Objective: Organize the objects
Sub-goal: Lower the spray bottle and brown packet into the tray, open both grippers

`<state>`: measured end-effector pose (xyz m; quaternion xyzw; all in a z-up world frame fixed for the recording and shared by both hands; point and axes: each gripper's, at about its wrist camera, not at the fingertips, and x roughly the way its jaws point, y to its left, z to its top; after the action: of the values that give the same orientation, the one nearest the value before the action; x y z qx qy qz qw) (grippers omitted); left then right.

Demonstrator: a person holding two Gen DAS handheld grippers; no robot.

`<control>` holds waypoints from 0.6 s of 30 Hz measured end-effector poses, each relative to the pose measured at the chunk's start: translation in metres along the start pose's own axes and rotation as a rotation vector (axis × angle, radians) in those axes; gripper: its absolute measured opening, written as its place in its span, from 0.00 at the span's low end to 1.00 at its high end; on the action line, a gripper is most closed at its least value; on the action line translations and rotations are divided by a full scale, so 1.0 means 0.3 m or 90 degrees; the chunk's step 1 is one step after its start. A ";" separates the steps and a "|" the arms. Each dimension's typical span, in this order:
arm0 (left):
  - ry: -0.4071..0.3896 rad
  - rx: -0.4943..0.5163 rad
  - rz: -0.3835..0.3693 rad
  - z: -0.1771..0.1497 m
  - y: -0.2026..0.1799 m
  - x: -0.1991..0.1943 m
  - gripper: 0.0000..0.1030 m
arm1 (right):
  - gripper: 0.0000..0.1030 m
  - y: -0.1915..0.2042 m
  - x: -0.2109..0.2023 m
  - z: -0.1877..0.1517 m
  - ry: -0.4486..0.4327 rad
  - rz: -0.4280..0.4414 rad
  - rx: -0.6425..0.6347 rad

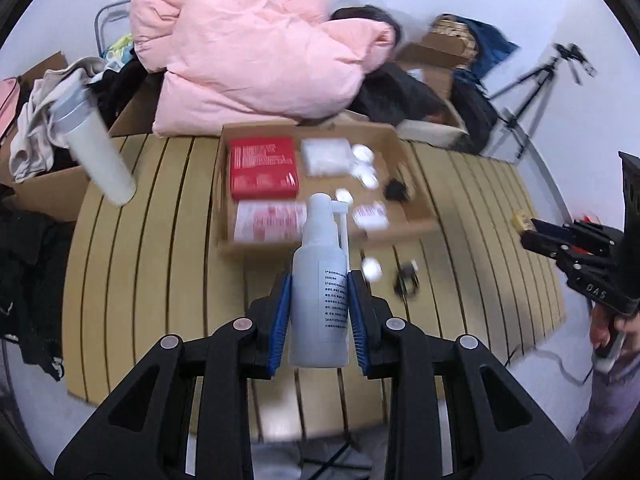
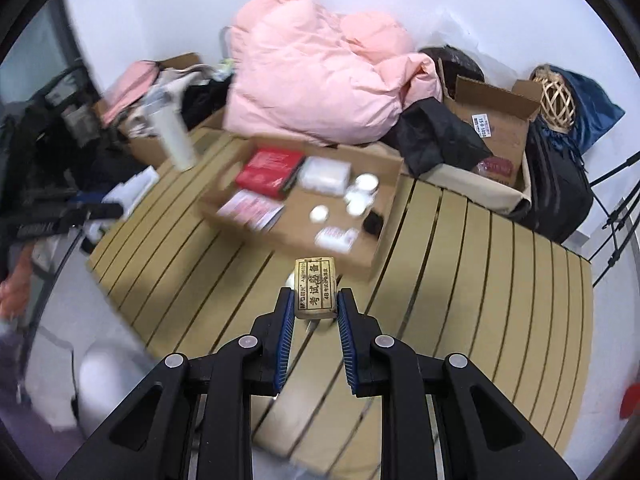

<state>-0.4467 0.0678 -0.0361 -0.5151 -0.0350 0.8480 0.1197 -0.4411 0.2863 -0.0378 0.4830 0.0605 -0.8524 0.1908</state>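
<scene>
My left gripper [image 1: 319,280] is shut on a white spray bottle [image 1: 320,276] and holds it upright above the slatted wooden table [image 1: 160,264], in front of a shallow cardboard tray [image 1: 416,216]. My right gripper [image 2: 316,300] is shut on a small yellow eraser [image 2: 315,287] with printed characters, above the table [image 2: 480,300] near the tray [image 2: 360,256]. The tray holds a red box [image 1: 264,168], a pink-printed packet [image 1: 268,221], a clear bag [image 1: 324,156], white round lids [image 1: 362,164] and a black object [image 1: 396,191]. The right gripper also shows at the right edge of the left wrist view [image 1: 524,226].
A white lid [image 1: 371,269] and a black clip [image 1: 407,280] lie on the table beside the tray. A tall white tumbler [image 1: 100,152] stands at the left. A pink duvet [image 1: 256,48], cardboard boxes [image 2: 492,120], dark clothes and a tripod [image 1: 536,84] crowd the back.
</scene>
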 end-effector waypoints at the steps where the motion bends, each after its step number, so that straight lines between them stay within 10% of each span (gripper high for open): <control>1: 0.011 -0.009 -0.004 0.046 -0.002 0.060 0.24 | 0.23 -0.027 0.062 0.055 0.009 -0.002 0.009; 10: 0.145 -0.093 -0.023 0.245 0.031 0.564 0.24 | 0.23 -0.201 0.606 0.357 0.106 -0.049 0.091; 18: 0.165 -0.081 -0.016 0.267 0.056 0.681 0.41 | 0.25 -0.233 0.814 0.389 0.132 -0.137 0.068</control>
<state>-0.6101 0.1055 -0.1786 -0.6263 -0.0797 0.7689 0.1009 -0.6738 0.2519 -0.1887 0.5686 0.0861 -0.8155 0.0653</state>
